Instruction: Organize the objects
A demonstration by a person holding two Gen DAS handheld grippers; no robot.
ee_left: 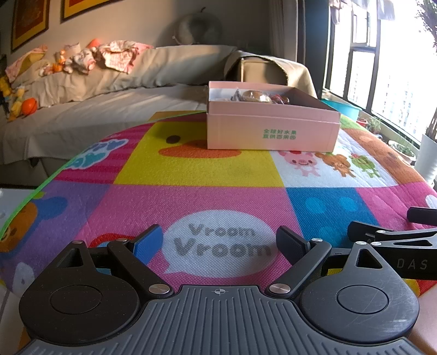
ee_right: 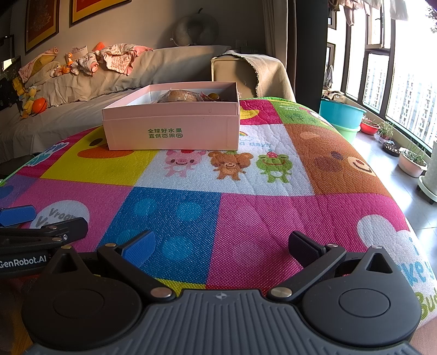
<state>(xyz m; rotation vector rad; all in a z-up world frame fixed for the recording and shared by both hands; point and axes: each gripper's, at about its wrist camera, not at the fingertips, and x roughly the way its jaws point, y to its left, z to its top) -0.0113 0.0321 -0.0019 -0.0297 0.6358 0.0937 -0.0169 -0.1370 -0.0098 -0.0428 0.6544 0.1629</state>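
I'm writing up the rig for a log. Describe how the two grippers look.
Both match: a ribbed grey base, two round black hubs, black linkage arms with silver rivets. The left gripper and right gripper each have one blue-faced finger and one black. Side markings read "DAS" and "GenRobot.AI". No sleeves or cables show.

A home living room: a cloth-draped sofa [ee_right: 153, 68] strewn with baby clothes [ee_right: 120, 58] and soft toys [ee_right: 30, 95], framed pictures [ee_right: 41, 24], a cartoon play mat [ee_right: 245, 191], potted plants [ee_right: 411, 159] beside tall windows [ee_right: 404, 90]

The mat [ee_left: 218, 191] says "Vroom Vroom" in a white bubble. The pink box [ee_right: 174, 131] has green Chinese words, "全球好水果 直供百果园". The left gripper [ee_right: 24, 240] says "GenRobot.AI", and the right gripper [ee_left: 396, 245] says "DAS".
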